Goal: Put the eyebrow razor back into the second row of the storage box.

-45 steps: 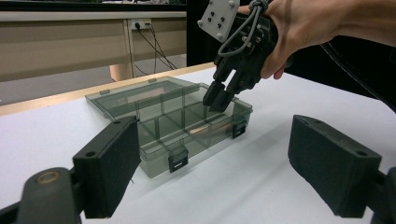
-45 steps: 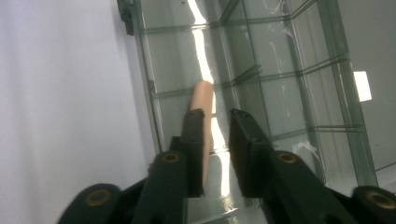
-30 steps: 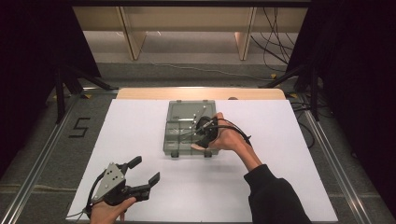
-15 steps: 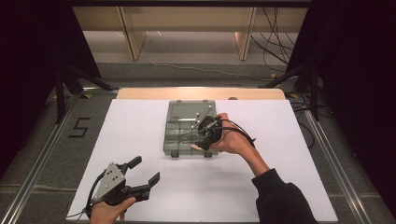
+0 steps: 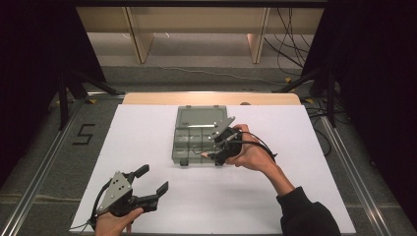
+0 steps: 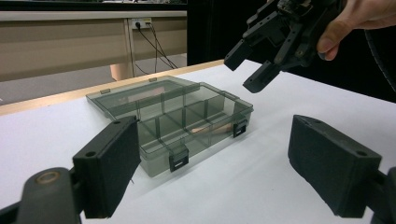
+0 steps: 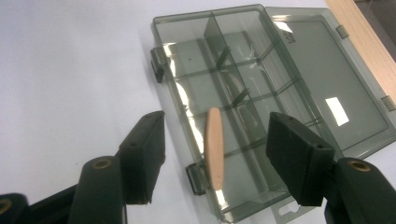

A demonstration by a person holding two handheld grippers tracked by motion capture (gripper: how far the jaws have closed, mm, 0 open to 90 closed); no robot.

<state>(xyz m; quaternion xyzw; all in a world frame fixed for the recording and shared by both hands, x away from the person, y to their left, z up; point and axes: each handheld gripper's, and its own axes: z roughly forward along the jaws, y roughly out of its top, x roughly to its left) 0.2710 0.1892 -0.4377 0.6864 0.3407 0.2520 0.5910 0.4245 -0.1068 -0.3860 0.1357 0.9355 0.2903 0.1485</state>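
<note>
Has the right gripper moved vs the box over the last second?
Yes, slightly. In the high view the right gripper has slid toward the table's right side, from over the compartment box to its right front corner, jaws open.

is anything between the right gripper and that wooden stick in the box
Nothing visible. The right gripper hangs open just above the wooden stick, which lies in a compartment of the open box.

My right claw (image 5: 216,145) hovers open over the open compartment box (image 5: 199,135); my left claw (image 5: 150,183) rests open on the table (image 5: 305,147).
</note>
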